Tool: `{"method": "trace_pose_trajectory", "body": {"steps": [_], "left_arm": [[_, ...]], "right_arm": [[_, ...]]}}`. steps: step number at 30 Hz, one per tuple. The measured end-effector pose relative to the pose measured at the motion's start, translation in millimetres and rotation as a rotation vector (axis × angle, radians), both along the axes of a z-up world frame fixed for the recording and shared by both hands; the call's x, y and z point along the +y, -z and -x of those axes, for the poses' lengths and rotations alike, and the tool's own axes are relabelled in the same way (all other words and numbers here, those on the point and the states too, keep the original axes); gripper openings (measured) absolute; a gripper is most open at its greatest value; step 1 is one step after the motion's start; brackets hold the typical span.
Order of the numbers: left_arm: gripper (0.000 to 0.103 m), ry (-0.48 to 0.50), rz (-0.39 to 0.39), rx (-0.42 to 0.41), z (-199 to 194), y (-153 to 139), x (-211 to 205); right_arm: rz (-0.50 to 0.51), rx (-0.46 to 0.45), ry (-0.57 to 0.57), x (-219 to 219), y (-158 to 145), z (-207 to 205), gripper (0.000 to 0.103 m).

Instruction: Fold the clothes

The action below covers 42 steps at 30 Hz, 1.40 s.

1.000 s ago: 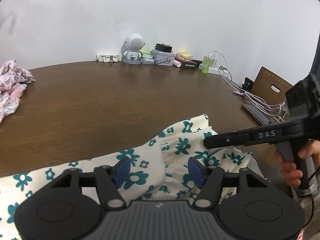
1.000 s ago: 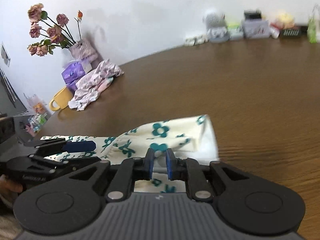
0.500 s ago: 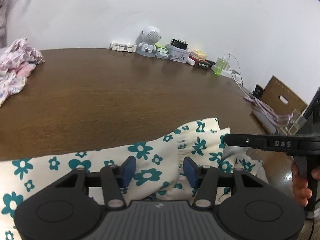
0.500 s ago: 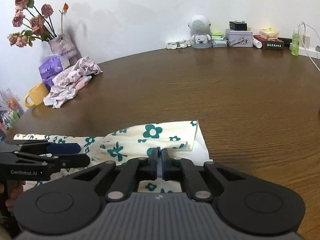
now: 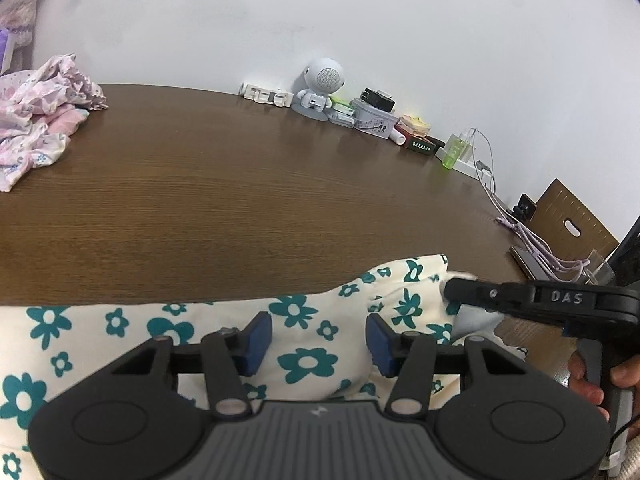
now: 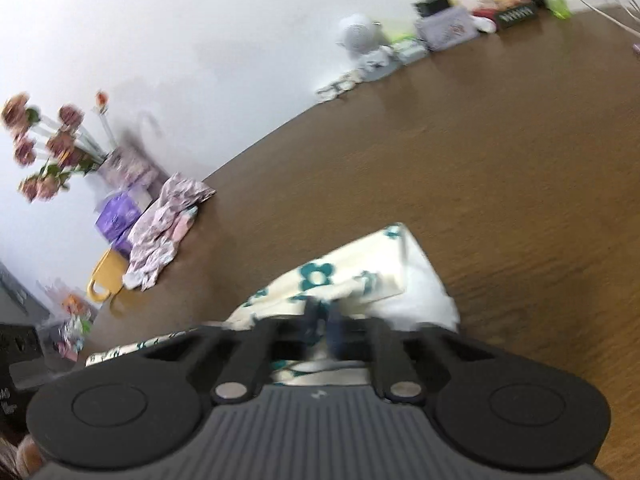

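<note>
Moved: right gripper (image 6: 320, 322) has been closing, now clamping the cream cotton garment with teal flowers (image 5: 304, 320).
Left gripper (image 5: 318, 338): jaws apart, straddling cloth.
Blurred: right view smearing.

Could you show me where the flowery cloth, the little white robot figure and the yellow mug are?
flowery cloth (image 5: 304, 364), left wrist view, on a teal flower between the pads.
white robot figure (image 5: 323, 78), left wrist view, on its round head.
yellow mug (image 6: 107, 276), right wrist view, on its side wall.
</note>
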<state>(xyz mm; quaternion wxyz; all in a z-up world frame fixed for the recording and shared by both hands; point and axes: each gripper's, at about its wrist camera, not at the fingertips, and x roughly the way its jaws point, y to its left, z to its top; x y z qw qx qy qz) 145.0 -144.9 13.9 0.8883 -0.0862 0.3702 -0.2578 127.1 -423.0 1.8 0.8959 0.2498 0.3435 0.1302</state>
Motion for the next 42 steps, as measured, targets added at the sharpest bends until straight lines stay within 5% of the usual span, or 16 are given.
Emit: {"method": "trace_pose_trajectory", "body": {"steps": [4,11,14,16,24,27,29,31,35,39,42], "left_arm": [[0.051,0.002,0.004,-0.003,0.2,0.7,0.7],[0.052,0.005,0.009,-0.009,0.7,1.9,1.3],[0.052,0.007,0.006,-0.015,1.4,2.3,0.4],[0.052,0.009,0.004,-0.019,1.9,2.6,-0.3],[0.052,0.01,0.001,-0.029,3.8,3.3,-1.0],[0.052,0.009,0.0,-0.031,4.3,3.6,-0.7],[0.052,0.01,-0.002,-0.034,4.6,4.0,-0.9],[0.052,0.011,-0.007,-0.037,5.3,3.9,-1.7],[0.052,0.009,-0.015,-0.037,5.2,3.3,-2.6],[0.052,0.002,-0.025,-0.036,5.3,3.0,-6.1],[0.052,-0.003,-0.033,-0.041,6.0,3.1,-7.8]], "right_arm": [[0.036,-0.067,-0.016,12.1,-14.5,6.4,0.007],[-0.035,-0.037,0.005,-7.5,-3.3,16.7,0.008],[-0.017,-0.022,0.011,-9.6,4.6,14.0,0.019],[-0.015,-0.023,0.02,-11.2,8.7,10.8,0.039],[-0.039,-0.021,0.052,-20.0,17.2,-7.8,0.044],[-0.086,-0.003,-0.005,-17.8,18.9,-11.8,0.042],[-0.119,-0.007,-0.036,-15.6,20.2,-10.9,0.032],[-0.137,-0.005,-0.06,-14.5,22.1,-10.4,0.011],[-0.142,0.005,-0.091,-11.8,21.7,-6.4,0.002],[-0.069,-0.031,-0.066,-10.0,1.3,5.9,0.001],[0.136,-0.023,-0.059,15.7,-6.6,11.0,0.001]]}}
